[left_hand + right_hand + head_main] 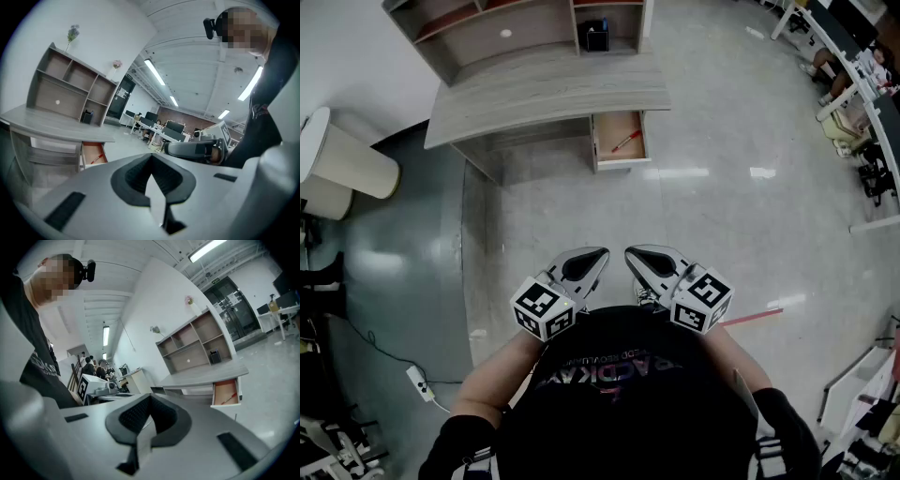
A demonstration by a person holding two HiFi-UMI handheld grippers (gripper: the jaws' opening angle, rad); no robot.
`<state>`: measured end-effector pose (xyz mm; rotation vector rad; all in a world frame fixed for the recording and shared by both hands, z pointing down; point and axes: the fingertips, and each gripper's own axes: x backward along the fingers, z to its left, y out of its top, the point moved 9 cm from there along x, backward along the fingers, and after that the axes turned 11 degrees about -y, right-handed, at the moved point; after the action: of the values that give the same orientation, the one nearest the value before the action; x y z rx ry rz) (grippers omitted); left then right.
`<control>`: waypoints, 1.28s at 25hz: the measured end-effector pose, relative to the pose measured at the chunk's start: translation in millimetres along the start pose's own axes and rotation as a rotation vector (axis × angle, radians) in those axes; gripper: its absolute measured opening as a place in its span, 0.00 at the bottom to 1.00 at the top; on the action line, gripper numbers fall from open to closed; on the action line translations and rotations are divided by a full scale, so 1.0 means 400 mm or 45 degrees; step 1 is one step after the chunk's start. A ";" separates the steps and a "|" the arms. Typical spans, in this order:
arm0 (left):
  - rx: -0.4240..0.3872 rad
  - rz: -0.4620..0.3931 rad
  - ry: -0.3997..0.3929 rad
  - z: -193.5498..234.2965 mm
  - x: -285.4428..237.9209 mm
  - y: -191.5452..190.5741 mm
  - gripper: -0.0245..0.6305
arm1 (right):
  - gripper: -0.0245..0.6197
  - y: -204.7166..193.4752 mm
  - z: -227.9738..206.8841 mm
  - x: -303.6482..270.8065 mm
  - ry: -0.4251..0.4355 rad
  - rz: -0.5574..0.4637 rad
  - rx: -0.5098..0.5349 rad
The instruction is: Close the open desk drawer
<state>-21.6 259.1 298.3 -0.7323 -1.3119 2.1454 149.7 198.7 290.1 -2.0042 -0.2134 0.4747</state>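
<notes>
From the head view, the drawer [619, 139] stands pulled out from under the right end of the bench [534, 94], with a red pen [626, 142] lying inside it; it is well apart from us across a bare, shiny floor [712, 216]; the left tongs [598, 255] and the right tongs [632, 255] are held close in front of the body, side by side, both clenched on nothing; so we judge the step in hand to be the approach, and we should walk up until the drawer's white front panel [623, 163] is within easy reach rather than stretch for it. In the left gripper view, the left tongs [151, 164] are shut and empty, and the drawer [93, 153] shows small and low at the left, beneath the bench top [56, 127]; the right tongs [197, 149] lie just beside. In the right gripper view, the right tongs [149, 404] are likewise clenched and empty, and the drawer [226, 393] sits to the right with the pen [229, 399] visible; it looks the better placed for the push; we would keep it shut, set its tip on the middle of the front panel, and press straight and steadily along the drawer's run, so that it does not skew or slam.
</notes>
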 end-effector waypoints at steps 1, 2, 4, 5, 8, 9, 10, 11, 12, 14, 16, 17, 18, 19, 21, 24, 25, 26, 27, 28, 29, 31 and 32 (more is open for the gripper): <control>-0.001 0.000 0.000 0.001 0.001 -0.001 0.05 | 0.05 0.000 0.001 -0.002 0.002 0.000 0.004; -0.001 -0.001 0.000 0.002 0.002 -0.002 0.05 | 0.05 0.001 0.002 -0.003 0.004 -0.001 0.007; 0.003 -0.001 0.001 0.003 0.004 -0.003 0.05 | 0.05 0.001 0.004 -0.005 0.005 0.000 0.010; 0.006 -0.001 0.001 0.004 0.004 -0.003 0.05 | 0.05 0.001 0.004 -0.006 0.005 0.000 0.009; 0.013 -0.001 0.002 0.005 0.002 -0.001 0.05 | 0.05 0.003 0.002 -0.007 0.002 0.001 0.009; 0.011 -0.002 0.003 0.005 0.001 0.000 0.05 | 0.05 0.004 0.000 -0.006 0.002 0.000 0.007; 0.007 -0.002 0.003 0.004 0.001 0.000 0.05 | 0.05 0.004 0.000 -0.004 0.005 -0.004 0.005; 0.004 -0.002 0.003 0.003 0.001 0.000 0.05 | 0.05 0.004 -0.001 -0.002 0.012 -0.013 0.000; 0.002 -0.002 0.003 0.002 0.001 -0.001 0.05 | 0.05 0.004 -0.001 0.000 0.022 -0.024 -0.006; 0.002 -0.004 0.002 0.002 0.001 -0.002 0.05 | 0.05 0.006 -0.001 0.002 0.035 -0.038 -0.012; 0.006 -0.006 0.002 0.002 0.000 -0.003 0.05 | 0.05 0.007 0.000 0.002 0.035 -0.036 0.000; 0.009 -0.007 0.002 0.003 0.001 -0.003 0.05 | 0.05 0.009 0.002 0.000 0.034 -0.032 0.009; 0.012 -0.007 0.000 0.004 0.002 -0.002 0.05 | 0.05 0.011 0.004 -0.002 0.033 -0.029 0.018; 0.015 -0.007 -0.001 0.006 0.004 -0.002 0.05 | 0.05 0.013 0.006 -0.005 0.032 -0.027 0.028; 0.019 -0.009 -0.001 0.012 0.008 -0.001 0.05 | 0.05 0.018 0.008 -0.011 0.030 -0.024 0.042; 0.019 -0.013 0.001 0.019 0.013 0.000 0.05 | 0.05 0.023 0.008 -0.015 0.019 -0.030 0.048; 0.016 -0.014 0.003 0.021 0.016 0.001 0.05 | 0.05 0.025 0.008 -0.014 0.009 -0.034 0.049; 0.011 -0.015 0.007 0.023 0.018 0.002 0.05 | 0.05 0.027 0.006 -0.013 -0.004 -0.038 0.049; 0.003 -0.016 0.011 0.025 0.019 0.003 0.05 | 0.05 0.029 0.004 -0.011 -0.017 -0.042 0.051; -0.007 -0.015 0.013 0.027 0.021 0.005 0.05 | 0.05 0.032 0.002 -0.010 -0.029 -0.046 0.052; -0.017 -0.013 0.014 0.029 0.023 0.007 0.05 | 0.05 0.034 0.001 -0.010 -0.041 -0.050 0.054; -0.039 -0.011 0.012 0.035 0.027 0.011 0.05 | 0.05 0.038 0.001 -0.011 -0.063 -0.059 0.055; -0.051 -0.010 0.010 0.038 0.030 0.013 0.05 | 0.05 0.039 0.003 -0.013 -0.073 -0.064 0.057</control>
<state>-41.4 255.5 297.5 -0.7498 -1.3550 2.1133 143.9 190.6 277.2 -1.9385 -0.2860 0.5013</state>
